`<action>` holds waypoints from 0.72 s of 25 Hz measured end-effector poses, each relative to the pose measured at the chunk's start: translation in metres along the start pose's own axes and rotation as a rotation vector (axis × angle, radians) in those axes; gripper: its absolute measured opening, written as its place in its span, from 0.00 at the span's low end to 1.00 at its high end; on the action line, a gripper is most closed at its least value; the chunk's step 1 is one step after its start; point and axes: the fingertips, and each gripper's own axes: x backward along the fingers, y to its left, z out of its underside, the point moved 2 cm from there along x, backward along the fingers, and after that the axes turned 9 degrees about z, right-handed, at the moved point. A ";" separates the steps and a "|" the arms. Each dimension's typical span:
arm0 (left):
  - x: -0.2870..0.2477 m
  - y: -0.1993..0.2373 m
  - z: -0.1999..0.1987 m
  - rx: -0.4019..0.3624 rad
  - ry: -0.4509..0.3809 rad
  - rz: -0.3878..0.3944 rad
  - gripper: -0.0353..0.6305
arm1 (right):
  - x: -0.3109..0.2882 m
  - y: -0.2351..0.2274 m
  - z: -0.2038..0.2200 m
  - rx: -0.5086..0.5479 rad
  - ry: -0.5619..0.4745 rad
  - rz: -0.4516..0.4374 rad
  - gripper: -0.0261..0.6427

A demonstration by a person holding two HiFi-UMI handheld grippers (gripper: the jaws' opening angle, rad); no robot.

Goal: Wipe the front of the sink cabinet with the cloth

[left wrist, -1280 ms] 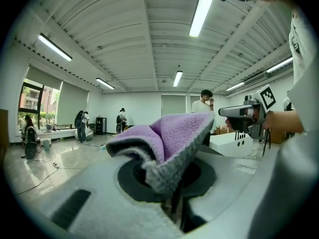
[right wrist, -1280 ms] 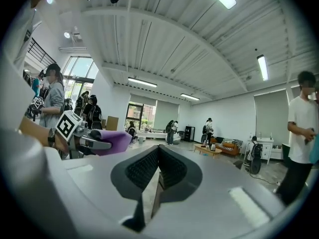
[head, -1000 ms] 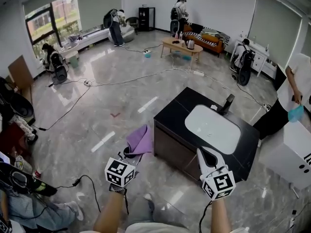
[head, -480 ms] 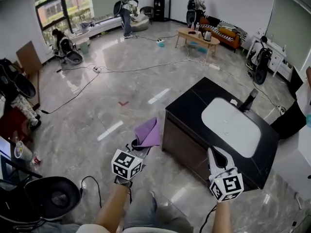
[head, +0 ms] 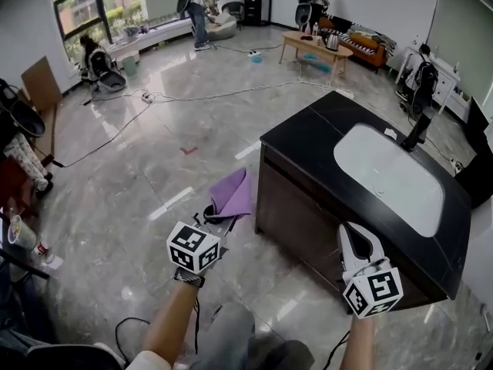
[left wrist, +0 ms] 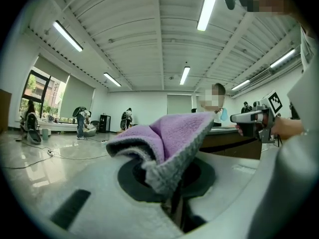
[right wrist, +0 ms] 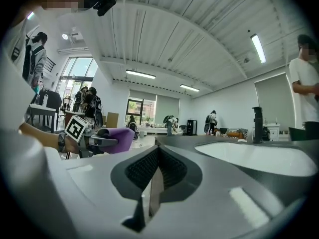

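Note:
The sink cabinet's dark brown front (head: 302, 208) faces me at centre right, under a black top with a white basin (head: 389, 177) and a black faucet (head: 420, 129). My left gripper (head: 219, 219) hangs left of the cabinet's near corner, shut on a purple cloth (head: 233, 194) that stands up from its jaws, apart from the wood. In the left gripper view the folded cloth (left wrist: 169, 139) fills the shut jaws (left wrist: 173, 185). My right gripper (head: 356, 239) hovers before the cabinet front, shut on nothing (right wrist: 154, 179); the right gripper view shows the basin (right wrist: 259, 156) and the cloth (right wrist: 115, 138).
Glossy grey marble floor (head: 154, 168) surrounds the cabinet. Cables (head: 192, 99) trail across it further back. A coffee table (head: 312, 48), a sofa and several people are at the far end. A black chair (head: 19, 126) and clutter stand at the left.
The view has closed in on the cabinet, which now looks larger. Both grippers sit nearer its front, the left still holding the cloth.

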 end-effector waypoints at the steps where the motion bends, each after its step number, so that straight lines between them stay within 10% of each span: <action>1: -0.004 0.005 0.014 -0.001 -0.011 -0.001 0.13 | -0.004 0.001 0.015 0.003 -0.009 0.002 0.05; 9: -0.026 0.018 0.110 -0.038 -0.039 -0.013 0.13 | -0.006 0.001 0.110 0.023 -0.048 0.034 0.05; 18: -0.046 0.053 0.117 -0.065 -0.088 -0.055 0.13 | 0.025 -0.009 0.134 0.039 -0.055 0.104 0.05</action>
